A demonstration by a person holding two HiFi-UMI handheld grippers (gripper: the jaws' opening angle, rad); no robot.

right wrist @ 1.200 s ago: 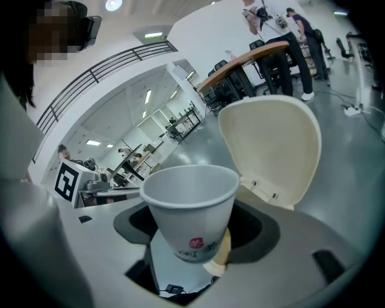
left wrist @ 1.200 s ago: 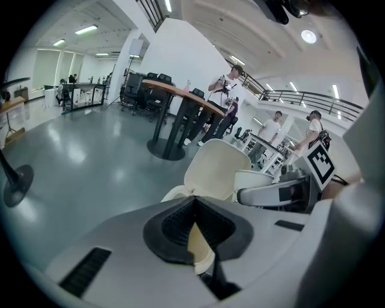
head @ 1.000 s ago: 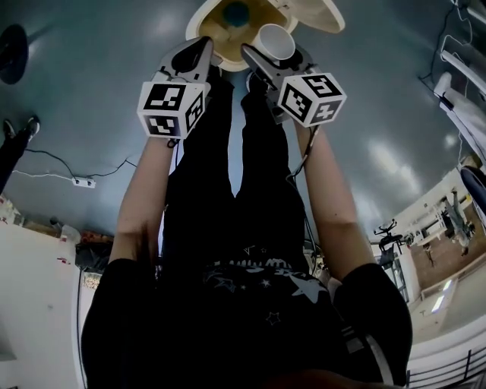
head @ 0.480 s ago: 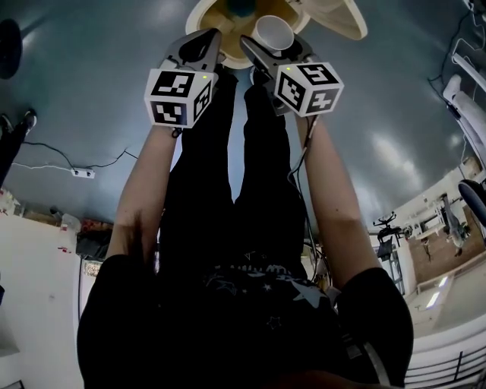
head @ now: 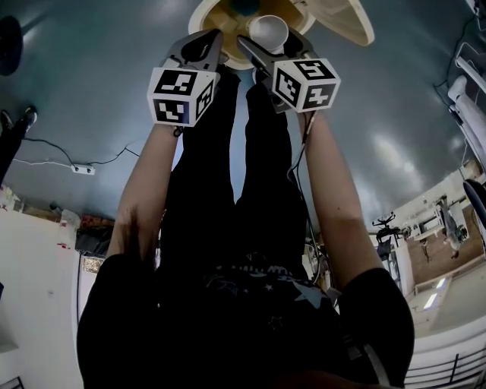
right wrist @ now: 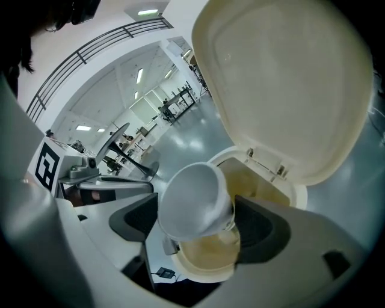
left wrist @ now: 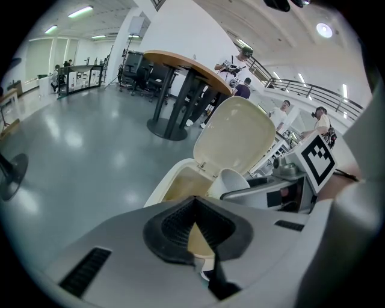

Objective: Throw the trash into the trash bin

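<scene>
A cream trash bin stands open on the floor, its lid tipped back, something blue inside. My right gripper hangs over its mouth with a white paper cup between the jaws. In the right gripper view the cup sits tilted above the bin, under the raised lid. The right gripper has just been opening, and its pads look barely clear of the cup's sides. My left gripper is beside it, shut and empty, its tips meeting above the bin's rim.
A cable and power strip lie on the grey floor at the left. A round table with a disc base stands beyond the bin. Several people stand far back by the railing. White furniture is at the lower left.
Both grippers have sunk closer to the bin's mouth. The cup now sits further over the opening, and the right jaws stand wider around it.
</scene>
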